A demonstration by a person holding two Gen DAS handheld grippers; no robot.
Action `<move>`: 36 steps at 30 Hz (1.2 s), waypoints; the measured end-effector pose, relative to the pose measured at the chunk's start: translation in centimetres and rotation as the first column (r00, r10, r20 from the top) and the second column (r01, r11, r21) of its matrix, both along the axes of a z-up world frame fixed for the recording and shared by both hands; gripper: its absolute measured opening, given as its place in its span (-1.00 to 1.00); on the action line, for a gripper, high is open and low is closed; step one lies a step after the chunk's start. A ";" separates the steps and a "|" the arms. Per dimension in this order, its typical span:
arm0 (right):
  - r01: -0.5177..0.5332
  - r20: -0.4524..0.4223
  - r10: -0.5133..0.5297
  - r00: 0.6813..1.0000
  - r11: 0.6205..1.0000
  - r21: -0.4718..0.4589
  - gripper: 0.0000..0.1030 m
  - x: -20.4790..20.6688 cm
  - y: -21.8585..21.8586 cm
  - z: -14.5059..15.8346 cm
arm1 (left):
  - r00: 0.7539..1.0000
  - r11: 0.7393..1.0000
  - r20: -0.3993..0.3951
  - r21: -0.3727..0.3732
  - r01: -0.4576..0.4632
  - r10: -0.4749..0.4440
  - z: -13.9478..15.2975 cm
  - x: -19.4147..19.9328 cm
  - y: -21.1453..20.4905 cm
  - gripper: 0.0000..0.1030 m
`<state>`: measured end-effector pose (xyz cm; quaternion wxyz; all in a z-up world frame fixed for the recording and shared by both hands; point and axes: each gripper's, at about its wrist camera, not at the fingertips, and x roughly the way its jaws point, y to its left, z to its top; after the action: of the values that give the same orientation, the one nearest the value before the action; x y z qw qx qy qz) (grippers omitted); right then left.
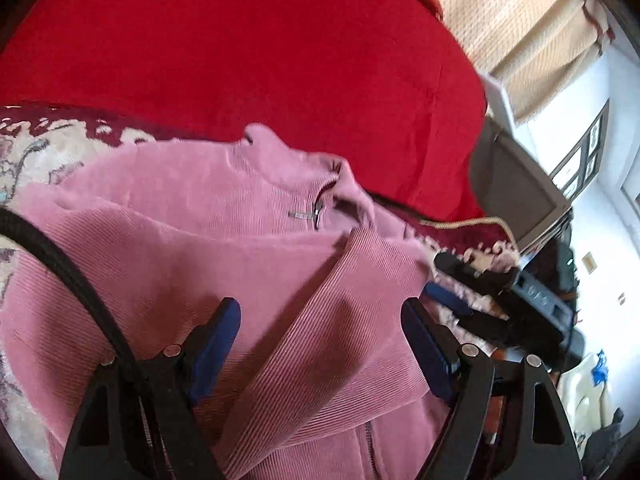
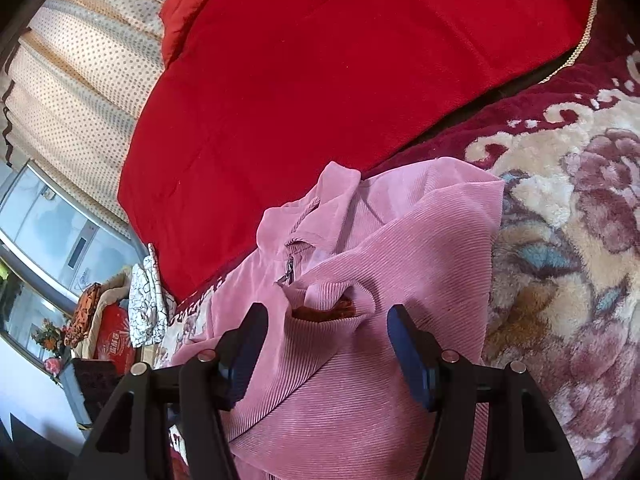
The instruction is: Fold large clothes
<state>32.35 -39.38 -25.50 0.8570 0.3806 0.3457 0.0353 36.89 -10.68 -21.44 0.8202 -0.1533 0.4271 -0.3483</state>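
Observation:
A pink corduroy zip jacket (image 1: 192,216) lies on the patterned blanket, collar toward the red cover. One sleeve (image 1: 320,320) is folded slantwise across its front. My left gripper (image 1: 320,306) hovers over that sleeve, jaws open with nothing pinched between the blue pads. In the right wrist view the jacket (image 2: 400,240) fills the middle, and a sleeve cuff (image 2: 332,300) gapes, showing a brownish lining. My right gripper (image 2: 326,313) stands open just in front of that cuff, holding nothing. The right gripper (image 1: 452,280) also shows at the jacket's right edge in the left wrist view.
A red cover (image 1: 240,48) lies beyond the jacket. The floral plush blanket (image 2: 568,220) spreads under and beside it. A black cable (image 1: 72,280) crosses my left side. A grey monitor (image 1: 512,192), dotted curtains (image 2: 72,80) and cluttered boxes (image 2: 112,336) stand off the bed.

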 end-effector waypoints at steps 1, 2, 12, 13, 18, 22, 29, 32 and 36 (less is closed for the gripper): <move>0.003 0.000 -0.003 1.000 1.000 0.002 0.29 0.0 -0.1 0.0 | 1.000 1.000 0.003 0.003 -0.006 0.006 -0.1 0.1 0.0 0.61; 0.006 0.000 -0.006 1.000 1.000 0.005 0.29 -0.1 -0.2 0.0 | 1.000 1.000 0.008 0.018 -0.004 0.003 -0.2 0.2 -0.2 0.60; -0.003 0.004 0.003 1.000 1.000 -0.002 0.29 0.1 0.0 0.1 | 0.932 0.929 0.095 0.162 0.332 -0.350 -0.3 -4.4 -6.5 0.60; -0.001 0.006 0.001 1.000 1.000 0.000 0.29 0.1 -0.1 0.2 | 0.913 0.912 0.110 0.169 0.373 -0.394 -0.2 -5.2 -6.8 0.60; 0.014 0.014 -0.014 1.000 1.000 0.014 0.29 -0.1 -0.6 0.4 | 0.831 0.834 0.074 0.085 0.545 -0.551 -0.3 -7.4 -6.1 0.60; -0.011 0.017 0.011 1.000 1.000 -0.005 0.29 0.2 -0.1 0.7 | 0.825 0.824 0.093 0.186 0.536 -0.558 -0.7 -8.9 -5.0 0.60; -0.067 0.092 0.078 0.993 0.990 -0.122 0.19 -0.2 1.9 2.6 | 0.921 0.936 0.164 0.089 0.342 -0.352 1.9 -6.2 2.2 0.60; -0.134 0.054 0.149 0.987 0.968 -0.212 -0.20 0.2 3.9 2.5 | 0.977 0.986 0.135 0.012 0.166 -0.167 2.3 -3.8 5.5 0.60; -0.226 -0.142 0.194 0.971 0.938 -0.264 -0.19 2.3 6.3 -0.5 | 0.999 0.995 0.035 0.095 0.008 -0.012 0.8 -1.1 6.3 0.60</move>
<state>34.68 -33.10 -25.96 0.8722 0.2186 0.4339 0.0559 35.83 -4.41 -20.63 0.8323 -0.1057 0.4294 -0.3343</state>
